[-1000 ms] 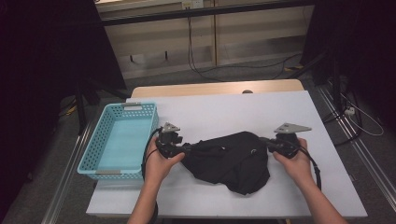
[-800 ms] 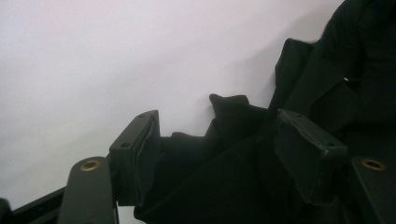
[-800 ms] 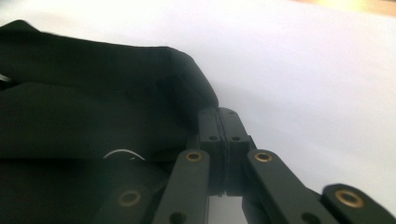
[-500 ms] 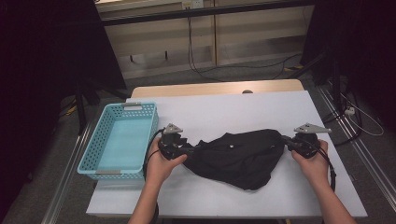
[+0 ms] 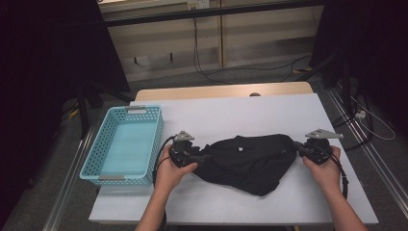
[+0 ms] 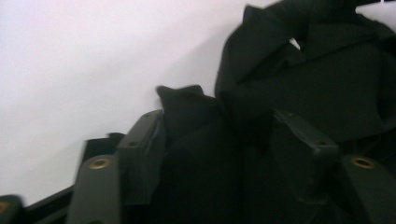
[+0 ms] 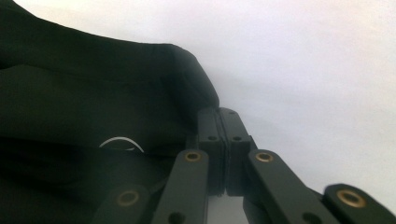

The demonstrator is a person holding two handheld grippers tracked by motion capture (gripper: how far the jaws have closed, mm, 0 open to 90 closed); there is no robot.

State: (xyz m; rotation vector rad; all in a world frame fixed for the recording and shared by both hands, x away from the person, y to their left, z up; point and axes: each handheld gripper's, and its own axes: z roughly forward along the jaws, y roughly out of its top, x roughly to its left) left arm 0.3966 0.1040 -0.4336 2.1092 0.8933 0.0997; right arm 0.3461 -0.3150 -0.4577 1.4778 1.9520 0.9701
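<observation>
High view: black garment spread on the white table between both grippers, right of the teal basket. Left gripper at the cloth's left end — left gripper view: jaws apart, a bunched fold of fabric between them. Right gripper at the right end — right gripper view: jaws pressed together, pinching the garment's edge.

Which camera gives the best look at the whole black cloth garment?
The high view: it shows the whole black cloth garment stretched between the left gripper and right gripper on the white table. The left gripper view shows a bunched fold between the jaws; the right gripper view shows one pinched edge.
</observation>
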